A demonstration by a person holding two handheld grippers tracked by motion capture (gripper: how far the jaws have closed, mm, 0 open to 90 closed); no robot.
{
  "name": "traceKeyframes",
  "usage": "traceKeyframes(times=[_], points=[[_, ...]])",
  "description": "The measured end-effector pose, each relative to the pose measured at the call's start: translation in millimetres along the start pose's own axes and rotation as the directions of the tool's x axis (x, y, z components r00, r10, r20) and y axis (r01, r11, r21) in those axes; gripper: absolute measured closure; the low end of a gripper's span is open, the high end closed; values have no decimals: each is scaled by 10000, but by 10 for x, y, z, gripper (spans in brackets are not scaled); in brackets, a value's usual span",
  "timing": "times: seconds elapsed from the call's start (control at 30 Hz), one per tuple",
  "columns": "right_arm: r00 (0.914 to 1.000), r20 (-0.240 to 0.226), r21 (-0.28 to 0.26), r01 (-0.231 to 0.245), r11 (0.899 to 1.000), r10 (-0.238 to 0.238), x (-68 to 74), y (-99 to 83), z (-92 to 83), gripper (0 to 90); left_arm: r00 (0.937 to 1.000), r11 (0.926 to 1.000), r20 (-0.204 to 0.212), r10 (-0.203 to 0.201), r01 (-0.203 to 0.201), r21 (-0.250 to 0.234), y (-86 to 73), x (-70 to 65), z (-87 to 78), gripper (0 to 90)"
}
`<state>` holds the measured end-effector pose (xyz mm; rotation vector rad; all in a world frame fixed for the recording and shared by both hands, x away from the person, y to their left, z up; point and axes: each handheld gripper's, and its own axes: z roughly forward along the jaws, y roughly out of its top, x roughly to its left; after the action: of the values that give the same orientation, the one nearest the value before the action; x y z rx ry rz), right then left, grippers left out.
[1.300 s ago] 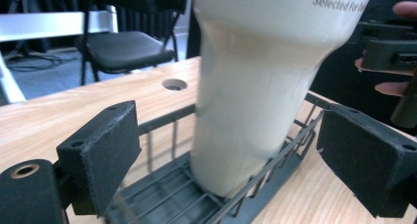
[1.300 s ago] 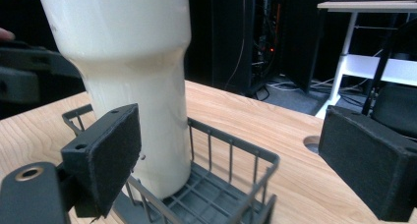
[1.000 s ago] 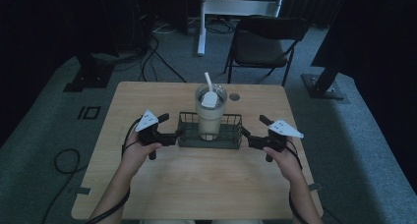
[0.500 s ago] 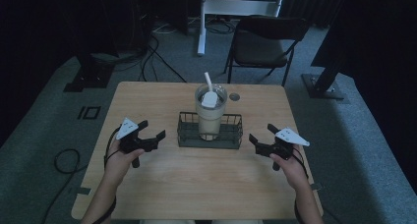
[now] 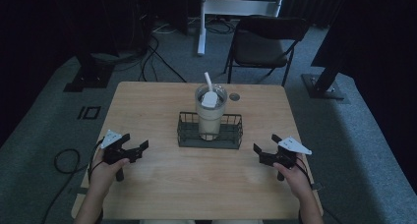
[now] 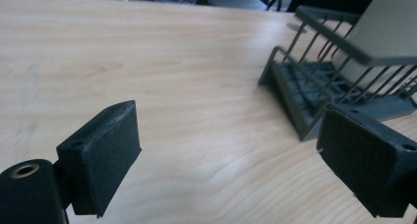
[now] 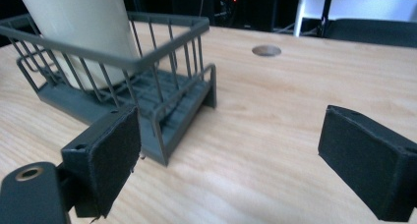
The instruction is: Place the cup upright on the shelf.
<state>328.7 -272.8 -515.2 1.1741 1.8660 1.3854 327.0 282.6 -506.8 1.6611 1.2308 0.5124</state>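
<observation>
While my left tongs (image 5: 139, 148) and right tongs (image 5: 264, 146) gape empty above the desk (image 5: 196, 184), the wire basket (image 5: 210, 135) holding a cup (image 5: 210, 116) sits between them.

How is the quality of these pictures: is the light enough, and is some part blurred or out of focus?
High view: dim, the surroundings nearly black, yet the tumbler and wire basket stay readable. Left gripper view: brighter; the near pads look soft, the table grain sharp. Right gripper view: well lit, the basket sharp, the background chair blurred.
</observation>
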Motion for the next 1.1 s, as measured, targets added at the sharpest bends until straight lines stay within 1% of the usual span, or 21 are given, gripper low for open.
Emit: traceKeyframes(times=[0.03,0.07,0.13,0.2,0.27,0.33,0.4,0.47,0.53,0.63,0.67,0.7,0.73,0.8,0.87,0.9,0.97,1.0,1.03,1.07,1.1], points=[[10000,19,19,19,10000,-19,0,-22,-11,90,9998,10000,-177,49,-47,83,-28,23,-31,97],[10000,36,48,17,10000,-17,-3,-48,-24,90,9996,9999,-263,79,-75,135,-49,45,-57,97],[10000,93,138,-16,9999,15,-10,-84,-46,90,9994,9998,-346,-79,85,175,-79,76,-105,98],[9999,94,191,-83,9998,81,-21,-128,-80,91,9975,9996,-691,126,-108,259,-104,103,-161,98],[9998,152,251,-95,9996,91,-31,-164,-107,90,9948,9984,-971,309,-261,507,-139,131,-216,97],[9997,196,333,-123,9994,116,-49,-202,-139,90,9919,9971,-1217,352,-266,709,-174,146,-259,97],[9996,292,476,-53,9989,39,-71,-241,-172,91,9896,9954,-1361,467,-346,896,-201,150,-294,97],[9994,332,587,-105,9982,86,-87,-270,-195,90,9877,9953,-1518,385,-244,934,-230,158,-335,97],[9991,407,663,-96,9978,69,-103,-308,-220,91,9861,9954,-1654,167,-8,958,-279,163,-372,98],[9990,448,827,-102,9965,65,-110,-354,-242,91,9833,9924,-1810,195,29,1227,-350,162,-394,98],[9991,427,896,-31,9960,-7,-112,-369,-249,90,9829,9924,-1835,139,89,1226,-374,162,-401,98],[9989,462,961,23,9954,-68,-110,-380,-259,91,9817,9919,-1907,9,233,1247,-398,162,-412,97],[9987,487,985,65,9951,-113,-111,-388,-272,91,9798,9916,-1999,3,256,1266,-411,165,-420,98],[9988,487,1052,42,9944,-94,-113,-392,-294,91,9779,9916,-2091,-41,310,1255,-438,170,-438,98],[9986,520,1056,-91,9944,36,-112,-396,-316,90,9763,9908,-2161,-85,373,1297,-468,183,-447,98],[9985,541,1077,-58,9942,0,-111,-400,-327,90,9757,9905,-2186,-140,434,1304,-487,190,-450,97],[9979,643,1264,20,9920,-102,-109,-412,-344,90,9729,9894,-2311,-48,381,1401,-518,201,-455,97],[9976,684,1377,42,9905,-137,-111,-422,-350,90,9723,9886,-2337,-74,423,1446,-534,208,-458,98],[9972,743,1500,-18,9887,-95,-111,-432,-356,90,9708,9881,-2388,-218,573,1429,-553,220,-462,98],[9966,821,1658,-85,9861,-52,-113,-440,-362,90,9684,9880,-2480,-254,622,1417,-567,229,-461,98],[9961,878,1707,-123,9852,-27,-113,-442,-368,90,9671,9874,-2530,-274,656,1441,-578,234,-462,97]])
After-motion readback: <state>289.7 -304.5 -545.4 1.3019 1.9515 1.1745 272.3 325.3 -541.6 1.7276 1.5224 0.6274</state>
